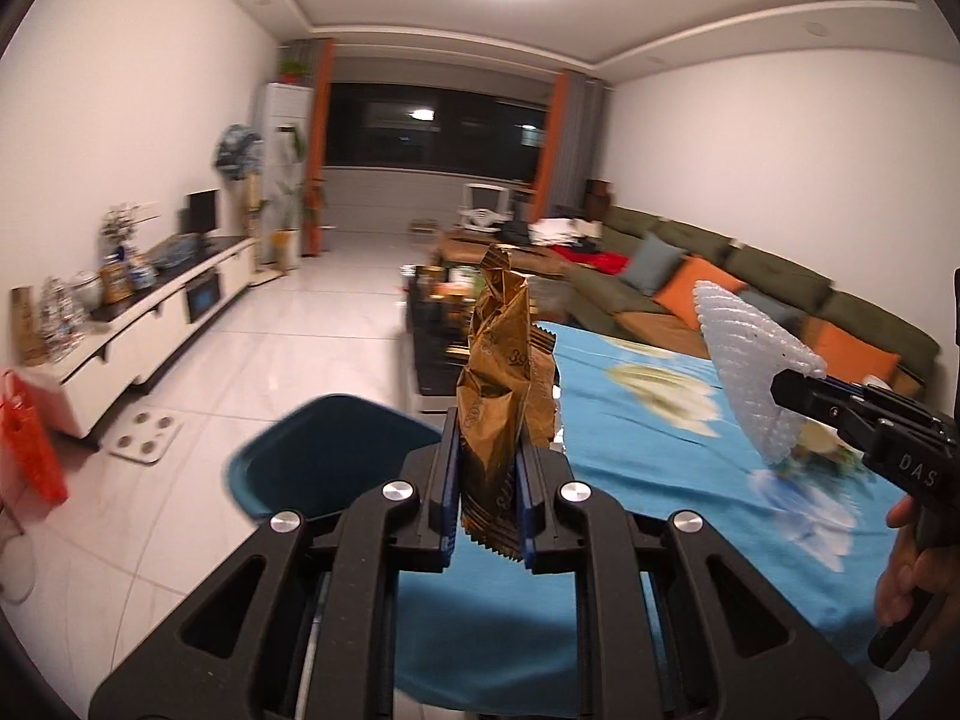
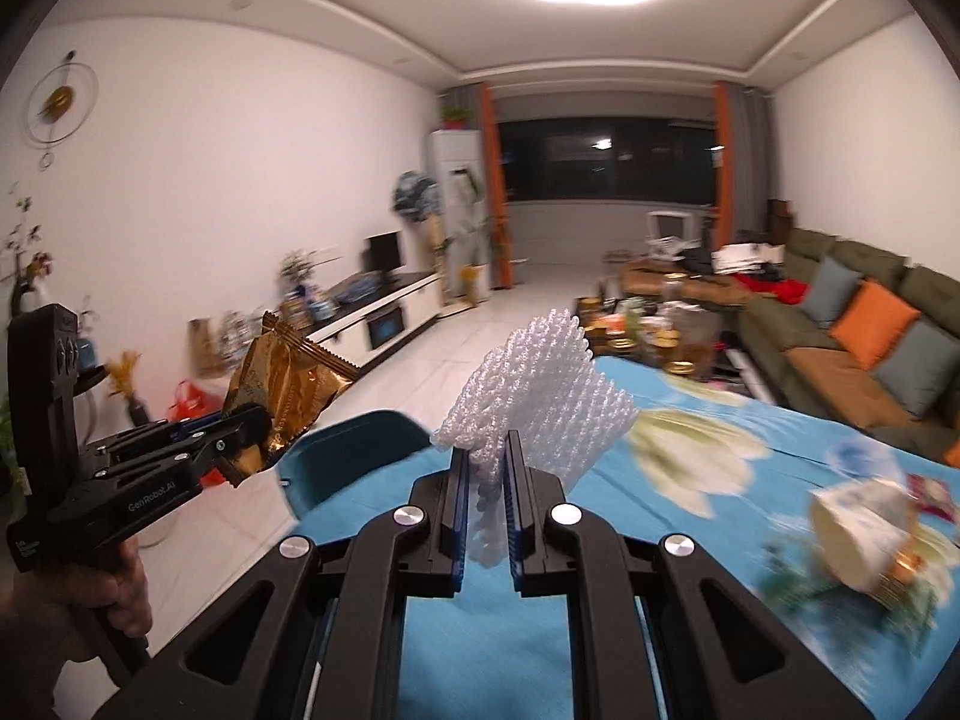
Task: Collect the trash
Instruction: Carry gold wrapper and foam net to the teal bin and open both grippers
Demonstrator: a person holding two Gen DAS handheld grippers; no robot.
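Note:
My left gripper (image 1: 487, 450) is shut on a crumpled gold snack wrapper (image 1: 501, 384), which stands upright between the pads above the table's left edge. My right gripper (image 2: 487, 462) is shut on a white foam net sleeve (image 2: 540, 402) that fans out above its pads. Seen from the left wrist view, the right gripper (image 1: 786, 390) pokes in from the right with the foam net (image 1: 744, 360) in it. Seen from the right wrist view, the left gripper (image 2: 252, 426) comes in from the left with the gold wrapper (image 2: 288, 390). Both are held up over the blue flowered tablecloth (image 1: 648, 438).
A dark teal chair (image 1: 324, 456) stands at the table's left side, over white floor tiles. On the cloth at the right lie a cream cup and other blurred items (image 2: 864, 534). A cluttered coffee table (image 2: 654, 330), a green sofa (image 1: 750, 282) and a TV cabinet (image 1: 156, 312) lie beyond.

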